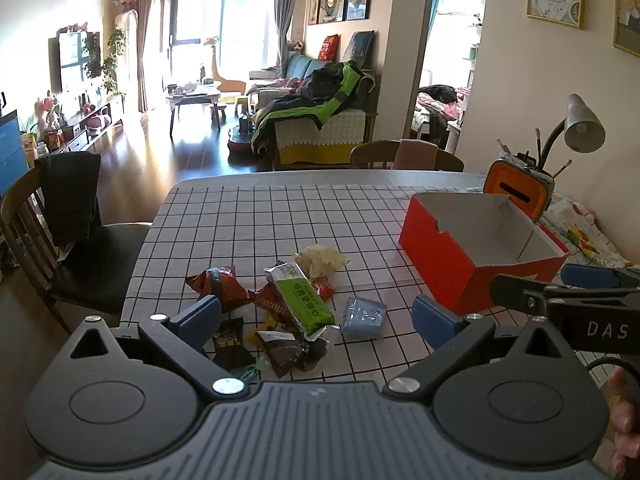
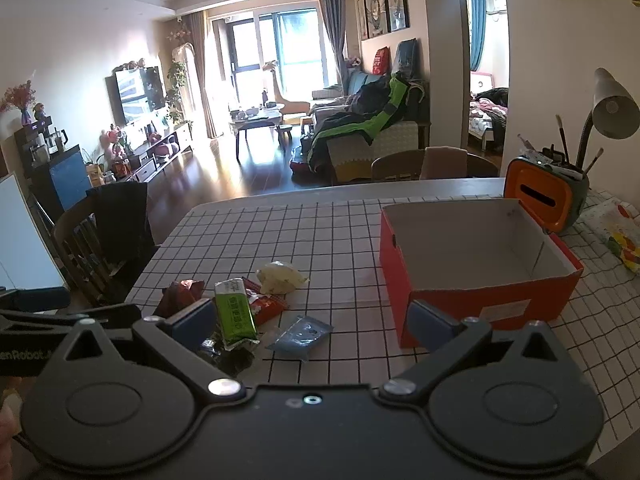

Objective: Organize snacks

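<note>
Snack packets, among them a long green wrapped bar (image 1: 302, 298) and a pale blue pouch (image 1: 363, 317), lie heaped near the checked tabletop's (image 1: 256, 216) near edge, partly hidden behind both grippers' bodies. The open orange cardboard box (image 1: 472, 240) stands toward the right edge. The left gripper (image 1: 316, 318) and right gripper (image 2: 310, 320) both gape, holding nothing.

Living-dining room: cream walls hung with framed pictures (image 2: 382, 2); dark wood floor (image 1: 188, 148) lit by a curtained window (image 2: 276, 46). Television (image 2: 138, 92), coffee table (image 1: 194, 98), sofa (image 1: 320, 120), wooden chair (image 1: 60, 236), desk lamp (image 2: 610, 108), checked tabletop (image 1: 280, 216) are noted.
</note>
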Motion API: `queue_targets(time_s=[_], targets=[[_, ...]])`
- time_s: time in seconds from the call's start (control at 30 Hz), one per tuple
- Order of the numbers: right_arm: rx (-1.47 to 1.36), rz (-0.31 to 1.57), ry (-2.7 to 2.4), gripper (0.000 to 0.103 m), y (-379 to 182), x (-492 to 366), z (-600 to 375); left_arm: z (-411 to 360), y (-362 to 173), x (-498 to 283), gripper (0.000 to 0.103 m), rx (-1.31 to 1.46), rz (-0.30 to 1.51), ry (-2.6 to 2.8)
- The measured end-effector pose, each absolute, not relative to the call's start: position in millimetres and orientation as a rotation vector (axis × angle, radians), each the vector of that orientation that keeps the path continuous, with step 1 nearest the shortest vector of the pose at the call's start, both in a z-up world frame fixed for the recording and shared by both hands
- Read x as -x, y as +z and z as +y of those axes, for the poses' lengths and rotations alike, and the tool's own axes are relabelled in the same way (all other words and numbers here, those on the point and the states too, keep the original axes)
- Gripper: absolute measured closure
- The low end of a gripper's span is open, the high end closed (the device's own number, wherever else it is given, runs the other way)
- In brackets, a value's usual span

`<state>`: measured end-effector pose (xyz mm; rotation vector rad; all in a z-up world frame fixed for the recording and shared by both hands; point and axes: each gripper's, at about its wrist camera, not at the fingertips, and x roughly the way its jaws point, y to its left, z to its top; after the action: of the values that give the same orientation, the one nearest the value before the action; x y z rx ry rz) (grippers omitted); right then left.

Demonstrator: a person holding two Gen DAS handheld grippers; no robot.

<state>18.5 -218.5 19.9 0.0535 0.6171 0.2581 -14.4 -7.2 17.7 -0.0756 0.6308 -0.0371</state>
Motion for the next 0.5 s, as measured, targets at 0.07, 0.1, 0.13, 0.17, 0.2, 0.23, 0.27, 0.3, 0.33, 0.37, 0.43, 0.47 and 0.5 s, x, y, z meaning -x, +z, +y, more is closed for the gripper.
queue_targets(time_s=[0.07, 0.1, 0.13, 0.17, 0.2, 0.23, 0.27, 0.3, 0.33, 0.37, 0.43, 0.47, 0.5], targets=[[-0.053, 0.618, 0.258, 0.001, 20.0, -18.2, -218.4, -6.9, 17.3, 14.9, 0.001, 0.076, 0.631, -0.037], [-0.052, 0.618, 0.258, 0.001, 20.0, -18.0, -218.6, -6.8, 17.2, 15.0, 0.001, 0.075, 0.631, -0.037], [-0.051, 0.618, 0.258, 0.001, 20.2, -17.9, -218.5, -6.8, 17.2, 14.9, 0.001, 0.076, 0.631, -0.037], [-0.052, 0.617, 0.258, 0.001, 20.2, -17.9, -218.6, -6.8, 17.2, 15.0, 0.001, 0.076, 0.630, -0.037], [-0.052, 0.618, 0.258, 0.001, 20.2, -17.9, -218.4, -6.7, 17.2, 15.1, 0.001, 0.077, 0.630, -0.037], [-0.051, 0.618, 0.258, 0.001, 20.3, -17.5, -218.6, -7.0, 17.3, 14.9, 0.001, 0.076, 0.631, -0.037], [-0.051, 0.618, 0.258, 0.001, 20.2, -17.9, -218.5, -6.9, 17.3, 14.9, 0.001, 0.076, 0.631, -0.037], [-0.051, 0.618, 0.259, 0.001, 20.4, -17.6, -218.9, -6.6, 17.2, 15.4, 0.001, 0.077, 0.631, -0.036], [-0.052, 0.618, 0.260, 0.001, 20.3, -17.5, -218.9, -5.6, 16.2, 16.2, 0.001, 0.078, 0.630, -0.035], [-0.051, 0.618, 0.259, 0.001, 20.1, -17.2, -217.5, -5.7, 16.2, 16.1, 0.001, 0.078, 0.630, -0.035], [-0.051, 0.617, 0.258, 0.001, 20.1, -17.2, -217.7, -5.5, 16.1, 16.3, 0.001, 0.077, 0.630, -0.035], [-0.050, 0.617, 0.259, 0.001, 20.0, -17.3, -217.6, -4.5, 15.7, 17.3, 0.001, 0.077, 0.629, -0.036], [-0.049, 0.619, 0.258, 0.001, 19.9, -17.1, -217.6, -4.2, 15.4, 18.0, 0.001, 0.076, 0.629, -0.037]])
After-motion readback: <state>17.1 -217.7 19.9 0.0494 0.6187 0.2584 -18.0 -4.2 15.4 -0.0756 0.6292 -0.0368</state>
